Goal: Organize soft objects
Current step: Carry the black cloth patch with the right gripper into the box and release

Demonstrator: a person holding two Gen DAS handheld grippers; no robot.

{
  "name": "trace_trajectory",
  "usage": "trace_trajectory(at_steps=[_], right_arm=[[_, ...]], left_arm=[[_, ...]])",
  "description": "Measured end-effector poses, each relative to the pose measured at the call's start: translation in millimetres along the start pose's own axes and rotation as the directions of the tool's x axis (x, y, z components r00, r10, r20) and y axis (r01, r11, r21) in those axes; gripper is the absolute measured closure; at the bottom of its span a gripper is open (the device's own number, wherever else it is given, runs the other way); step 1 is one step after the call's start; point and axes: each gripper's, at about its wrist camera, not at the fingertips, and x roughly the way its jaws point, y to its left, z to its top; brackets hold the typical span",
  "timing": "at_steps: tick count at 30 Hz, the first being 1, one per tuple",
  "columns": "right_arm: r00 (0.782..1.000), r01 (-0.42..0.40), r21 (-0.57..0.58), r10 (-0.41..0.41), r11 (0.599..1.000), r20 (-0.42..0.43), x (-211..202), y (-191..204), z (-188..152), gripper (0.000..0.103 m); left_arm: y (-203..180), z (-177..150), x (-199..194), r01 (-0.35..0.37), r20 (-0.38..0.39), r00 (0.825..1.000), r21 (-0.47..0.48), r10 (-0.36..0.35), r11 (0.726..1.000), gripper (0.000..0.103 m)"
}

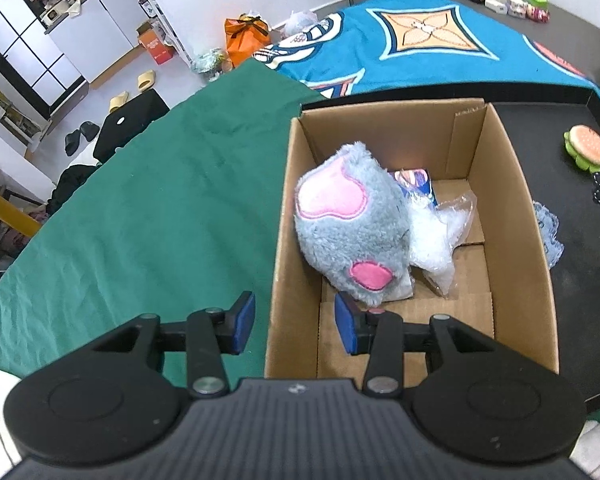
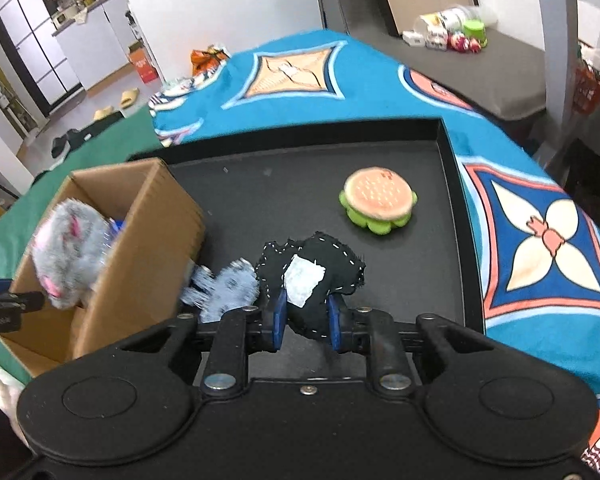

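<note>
A grey plush with pink patches (image 1: 350, 226) lies in an open cardboard box (image 1: 516, 216), beside a clear plastic bag (image 1: 440, 236); plush (image 2: 66, 254) and box (image 2: 148, 248) also show in the right wrist view. My left gripper (image 1: 294, 326) is open and empty, straddling the box's near left wall. My right gripper (image 2: 306, 318) is shut on a black stitched soft toy with a white patch (image 2: 320, 276), above the black tray (image 2: 420, 280). A burger plush (image 2: 378, 200) sits on the tray, also in the left wrist view (image 1: 586, 148).
A light blue fuzzy cloth (image 2: 224, 286) lies on the tray by the box. The box stands partly on a green cloth (image 1: 160, 200). A blue patterned blanket (image 2: 540, 220) covers the surface behind and to the right.
</note>
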Motion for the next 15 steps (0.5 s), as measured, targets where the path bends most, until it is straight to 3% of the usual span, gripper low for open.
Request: trace_trajectory(at_steps=[15], right_arm=[[0.994, -0.067, -0.059, 0.072, 0.996, 0.081, -40, 57, 23, 0.081]], left_arm=[[32, -9, -9, 0.093, 0.033, 0.995, -0.115, -0.089, 0.989, 0.062]])
